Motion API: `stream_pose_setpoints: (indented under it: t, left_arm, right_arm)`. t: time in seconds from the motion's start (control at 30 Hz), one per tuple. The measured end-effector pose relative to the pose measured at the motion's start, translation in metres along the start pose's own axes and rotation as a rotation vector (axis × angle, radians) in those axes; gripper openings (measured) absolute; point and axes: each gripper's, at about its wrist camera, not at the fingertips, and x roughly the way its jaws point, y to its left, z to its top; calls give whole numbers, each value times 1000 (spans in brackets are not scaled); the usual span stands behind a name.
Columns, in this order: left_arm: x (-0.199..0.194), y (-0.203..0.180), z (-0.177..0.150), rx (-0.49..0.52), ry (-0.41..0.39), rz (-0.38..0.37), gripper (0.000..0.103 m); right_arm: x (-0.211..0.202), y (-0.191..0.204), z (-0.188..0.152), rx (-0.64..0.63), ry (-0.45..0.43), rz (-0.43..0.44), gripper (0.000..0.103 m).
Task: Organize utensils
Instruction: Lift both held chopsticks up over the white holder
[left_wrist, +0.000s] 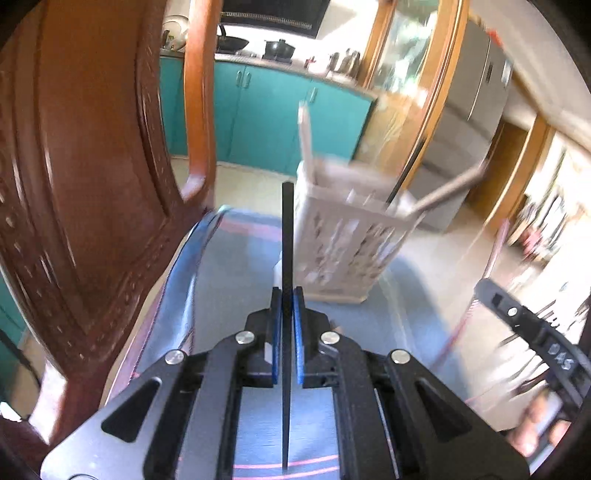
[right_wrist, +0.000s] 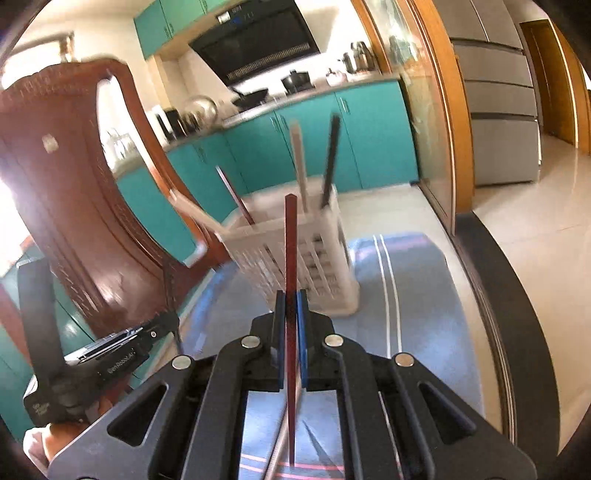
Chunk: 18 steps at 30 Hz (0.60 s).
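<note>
I've got one chopstick in each gripper. Left gripper (left_wrist: 287, 295) has its jaws pinched narrow on a black chopstick (left_wrist: 287, 236), thick end pointing fwd, tip trailing back toward me. Right gripper (right_wrist: 291, 299) is likewise clamped on a dark red chopstick (right_wrist: 290, 243), same orientation.

Target is the white slotted utensil basket (right_wrist: 314, 266), standing on the blue mat (right_wrist: 413, 295) toward the table's far edge. It already holds several sticks: a pale one (right_wrist: 298, 162), a black one (right_wrist: 330, 158), a reddish one (right_wrist: 234, 195) and a pale handle (right_wrist: 195, 214) leaning out over its left rim.

I judge the step as carry-and-drop into the basket. To do it well I'd lift each stick above the rim, tip it near vertical, aim at a gap betw. the sticks already in, and let go only once the lower end is inside. One arm at a time, since both head for the same opening. Views are motion-blurred, so exact rim clearance I can't tell.

In the way: leaning handles may deflect an incoming stick; basket looks light and could tip if nudged. Wooden chair (right_wrist: 74, 184) crowds the table's left side, near the left arm's path. Glass door frame (right_wrist: 454, 110) on the right is well apart.
</note>
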Motion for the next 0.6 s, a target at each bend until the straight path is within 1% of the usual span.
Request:
stream_pose_setpoints:
  t: [0.07,0.13,0.23,0.27,0.37,0.47,0.5,0.6]
  left_arm:
    - [-22,4,15,-24,-51,-33,7]
    - [-37,4,31,-27,-94,-53,7]
    - [-57,0,61,-19,-175,-81,7]
    - [-61,-2,69,-16,-192,-88,7]
    - [-72,-5,100,-29,-245,-121,7]
    - [-76,-11,123,-41,-284,-158,7]
    - [-78,-15,132,-33,-312,-160,7]
    - [-78,-23,148,-20,-392,-147,7]
  right_arm:
    - [-18,4,17,-15,-66,2,7]
    - [-30,6,34,-19,-110,8,7]
    - [-37,6,65,-4,-165,35,7]
    - [-38,7,80,12,-189,48,7]
    - [-42,13,107,23,-272,72,7]
    - [-38,21,133,17,-354,58,7]
    - [-36,22,137,17,-368,51,7]
    - [-18,22,145,9,-407,-11,7]
